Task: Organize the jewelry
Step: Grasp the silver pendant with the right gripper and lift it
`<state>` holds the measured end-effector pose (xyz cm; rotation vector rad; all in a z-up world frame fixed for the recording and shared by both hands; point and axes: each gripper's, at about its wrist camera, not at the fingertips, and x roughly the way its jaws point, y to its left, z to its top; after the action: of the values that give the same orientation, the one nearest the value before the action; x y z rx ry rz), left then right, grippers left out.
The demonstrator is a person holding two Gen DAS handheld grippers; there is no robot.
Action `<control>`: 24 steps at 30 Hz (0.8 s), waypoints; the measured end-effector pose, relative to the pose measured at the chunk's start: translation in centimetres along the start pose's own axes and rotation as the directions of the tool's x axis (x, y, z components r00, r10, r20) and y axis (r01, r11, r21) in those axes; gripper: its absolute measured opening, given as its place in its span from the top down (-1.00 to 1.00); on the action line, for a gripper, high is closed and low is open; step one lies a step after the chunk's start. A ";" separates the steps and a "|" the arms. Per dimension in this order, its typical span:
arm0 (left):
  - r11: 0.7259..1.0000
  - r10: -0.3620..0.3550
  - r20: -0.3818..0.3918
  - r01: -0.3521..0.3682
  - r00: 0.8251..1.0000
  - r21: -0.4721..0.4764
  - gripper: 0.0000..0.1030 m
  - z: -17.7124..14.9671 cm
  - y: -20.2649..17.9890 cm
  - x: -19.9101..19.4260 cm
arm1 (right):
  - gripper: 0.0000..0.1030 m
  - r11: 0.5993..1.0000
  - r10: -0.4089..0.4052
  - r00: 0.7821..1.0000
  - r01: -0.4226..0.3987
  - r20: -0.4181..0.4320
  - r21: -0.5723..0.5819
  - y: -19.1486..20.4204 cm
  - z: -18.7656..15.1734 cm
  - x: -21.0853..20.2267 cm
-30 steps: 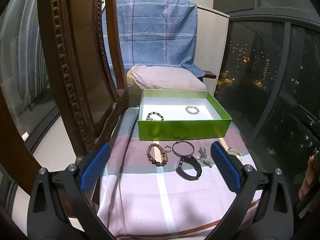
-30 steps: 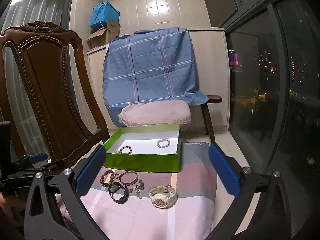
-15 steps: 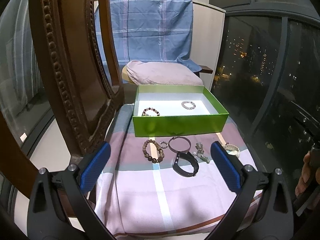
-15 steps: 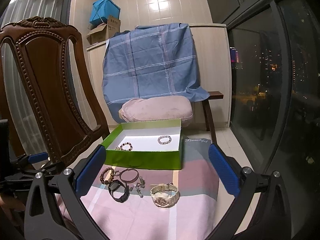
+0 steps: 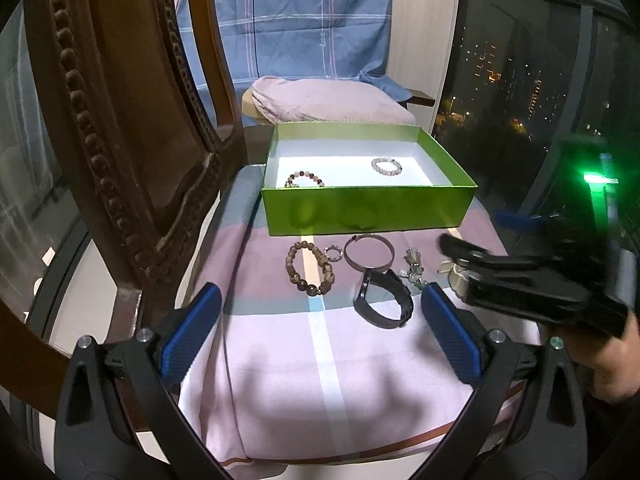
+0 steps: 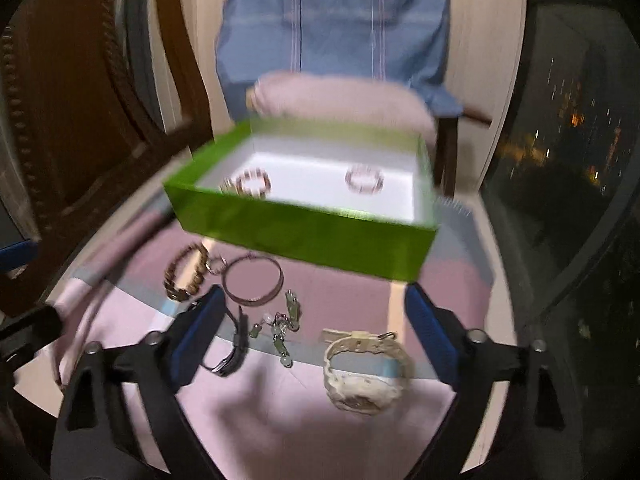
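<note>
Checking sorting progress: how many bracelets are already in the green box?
2: one beaded bracelet near the green box front-left corner, another toward the back right. None appears hidden.

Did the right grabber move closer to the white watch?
Yes. The right gripper came down and forward toward the green box; the white watch now lies between its closing jaws, untouched.

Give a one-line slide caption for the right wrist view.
Right gripper, jaws closing and empty, over cream watch and charms before green box.
</note>
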<state>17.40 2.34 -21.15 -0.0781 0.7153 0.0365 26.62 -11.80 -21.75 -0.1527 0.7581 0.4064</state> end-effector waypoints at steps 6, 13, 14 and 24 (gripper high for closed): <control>1.000 0.007 -0.022 -0.007 1.000 0.002 -0.92 -0.1 0.5 0.7 | -0.12 1.000 0.020 0.994 -0.019 -0.111 0.013 0.4 0.7 3.9; 1.000 0.023 -0.042 -0.024 0.999 -0.011 -0.92 -0.2 1.5 1.2 | 0.76 0.998 0.037 0.973 -0.047 -0.229 -0.038 2.0 -0.3 7.0; 1.000 0.025 -0.044 -0.026 0.999 -0.012 -0.92 -0.2 1.7 1.2 | 0.79 0.998 0.046 0.972 -0.054 -0.229 -0.030 2.0 -0.4 7.1; 0.996 0.030 -0.091 -0.038 0.995 -0.087 -0.90 0.5 3.1 4.1 | 0.86 0.980 0.185 0.981 -0.188 0.060 0.057 -0.8 1.7 -4.7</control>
<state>20.62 5.47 -23.67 -0.1531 0.8051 0.0977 24.95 -13.44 -17.26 -0.0110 0.7328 0.5625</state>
